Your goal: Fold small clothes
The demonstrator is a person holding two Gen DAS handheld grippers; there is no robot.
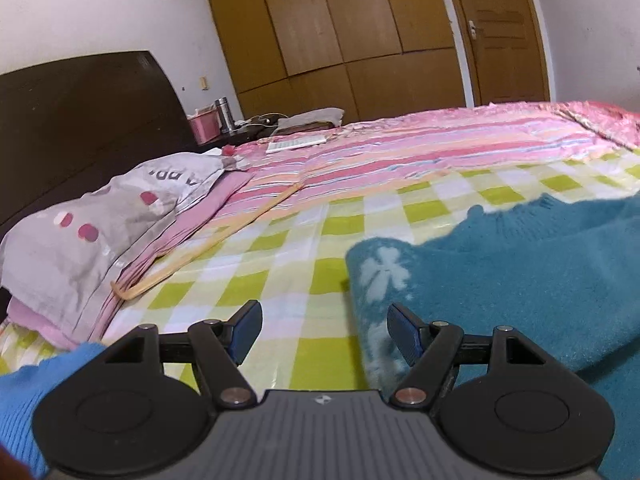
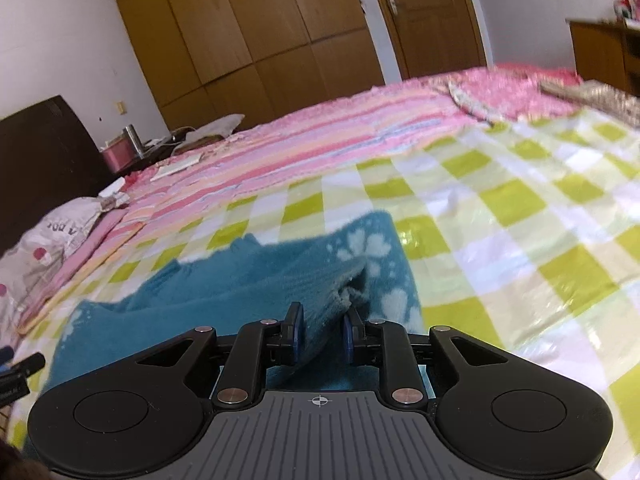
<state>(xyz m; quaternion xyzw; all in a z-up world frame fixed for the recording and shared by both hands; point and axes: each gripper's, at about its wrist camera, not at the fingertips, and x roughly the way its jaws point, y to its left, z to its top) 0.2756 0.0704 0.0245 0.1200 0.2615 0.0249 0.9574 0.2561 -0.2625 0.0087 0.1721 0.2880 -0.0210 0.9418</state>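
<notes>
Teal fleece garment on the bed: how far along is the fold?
Done: the teal fleece garment with pale flower prints lies on the green-checked sheet, one layer already lapped over. In hand: the right gripper pinches a lifted edge; the left gripper is open, holding nothing. Left: laying that edge down and flattening.

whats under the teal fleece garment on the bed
The teal fleece garment with pale flower prints lies on a glossy green-and-white checked sheet, which shows all around it. Whatever sits beneath the fabric itself is covered. The right gripper pinches one lifted edge.
</notes>
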